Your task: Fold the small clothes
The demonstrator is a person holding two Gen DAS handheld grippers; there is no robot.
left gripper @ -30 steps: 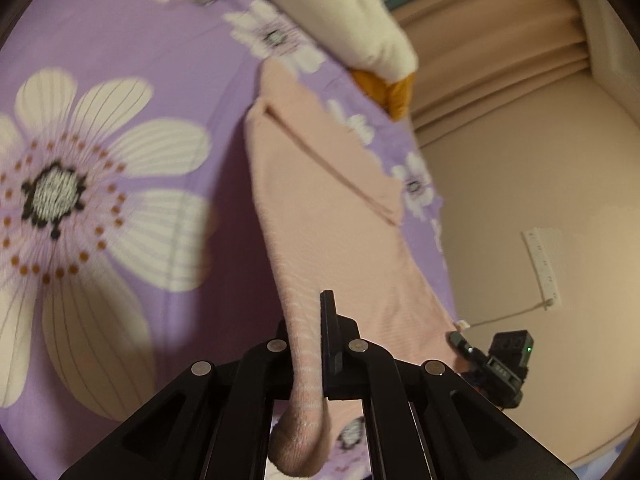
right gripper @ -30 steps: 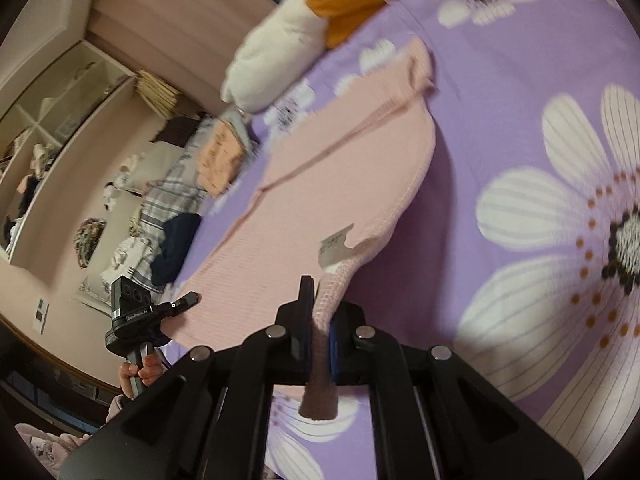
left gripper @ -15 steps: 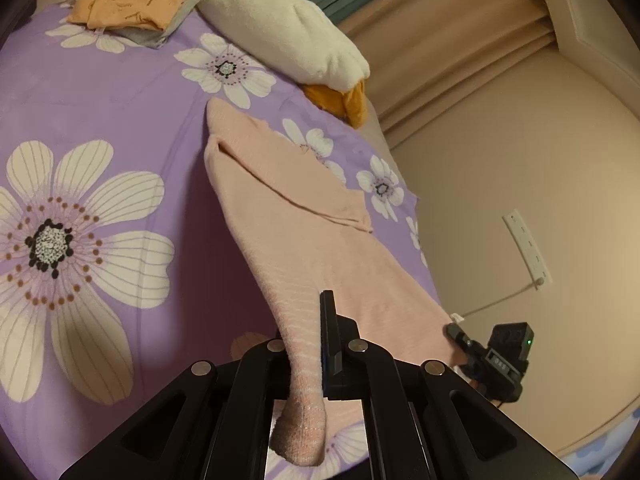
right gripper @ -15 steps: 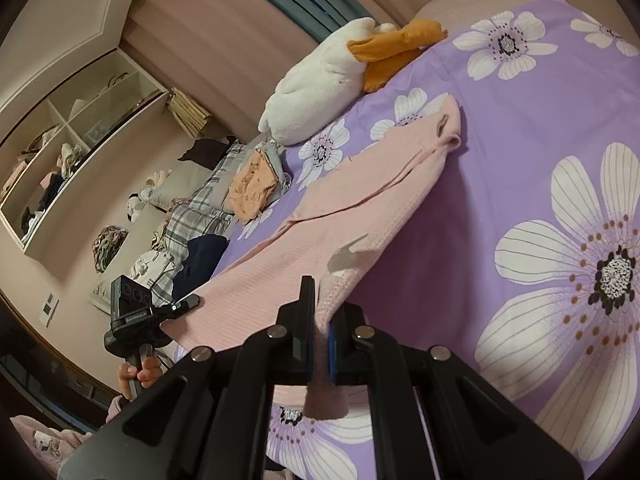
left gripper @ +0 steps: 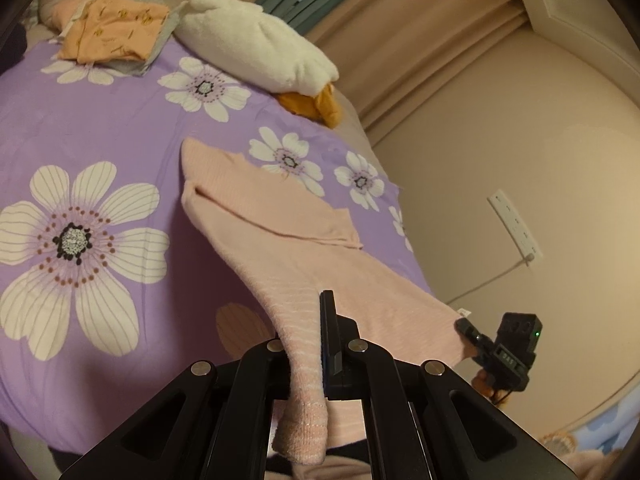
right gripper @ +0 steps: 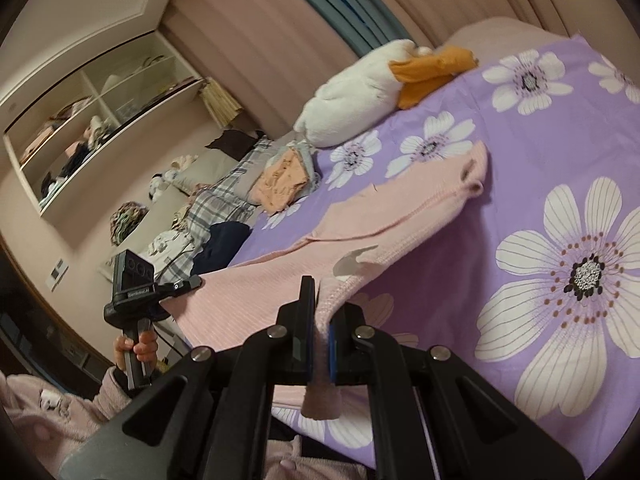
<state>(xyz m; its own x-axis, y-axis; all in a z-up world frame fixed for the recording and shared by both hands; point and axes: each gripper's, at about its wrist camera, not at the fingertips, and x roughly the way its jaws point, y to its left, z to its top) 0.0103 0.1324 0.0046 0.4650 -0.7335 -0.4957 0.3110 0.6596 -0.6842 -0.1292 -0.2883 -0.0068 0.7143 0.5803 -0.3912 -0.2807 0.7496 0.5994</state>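
Observation:
A small pink knitted garment (left gripper: pixel 280 240) is stretched between my two grippers above a purple flowered bed cover (left gripper: pixel 100 128); its far end with a folded-in sleeve still rests on the cover. My left gripper (left gripper: pixel 308 328) is shut on one near corner, whose ribbed hem hangs below the jaws. My right gripper (right gripper: pixel 320 312) is shut on the other near corner of the garment (right gripper: pixel 380 224), beside its grey label. The right gripper also shows at the lower right of the left wrist view (left gripper: pixel 508 352), and the left gripper at the left of the right wrist view (right gripper: pixel 136 288).
A white and orange plush toy (left gripper: pixel 260 56) lies at the head of the bed. A folded orange cloth (left gripper: pixel 112 32) lies on a pile at the far left. More clothes (right gripper: pixel 208 216) are heaped beside the bed, below a wall shelf (right gripper: pixel 88 120).
Both grippers have risen and drawn back, lifting the near end of the pink garment higher off the cover; more of the bed and room shows.

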